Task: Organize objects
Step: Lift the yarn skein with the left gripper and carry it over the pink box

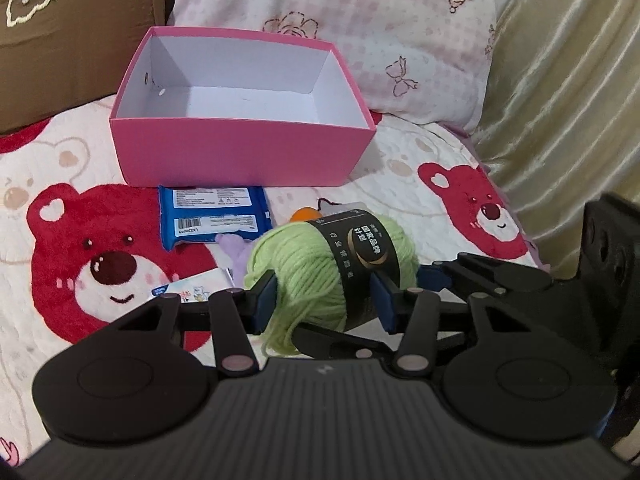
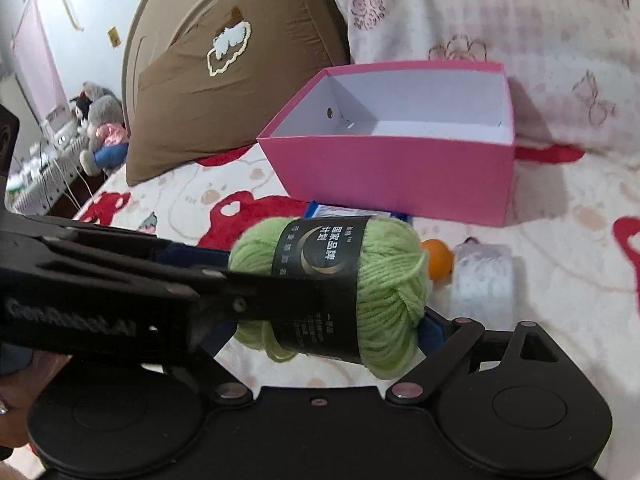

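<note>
Left wrist view: green yarn ball (image 1: 320, 272) clamped in left tool (image 1: 324, 296).
Both tools' pads press its sides; right tool (image 2: 324, 320) also grips it, near the pink box (image 1: 240, 152).

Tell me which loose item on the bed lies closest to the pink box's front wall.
The blue wipes pack: its far edge sits right under the pink box. The orange ball and the clear packet lie farther forward; the green yarn is in the left gripper.
</note>
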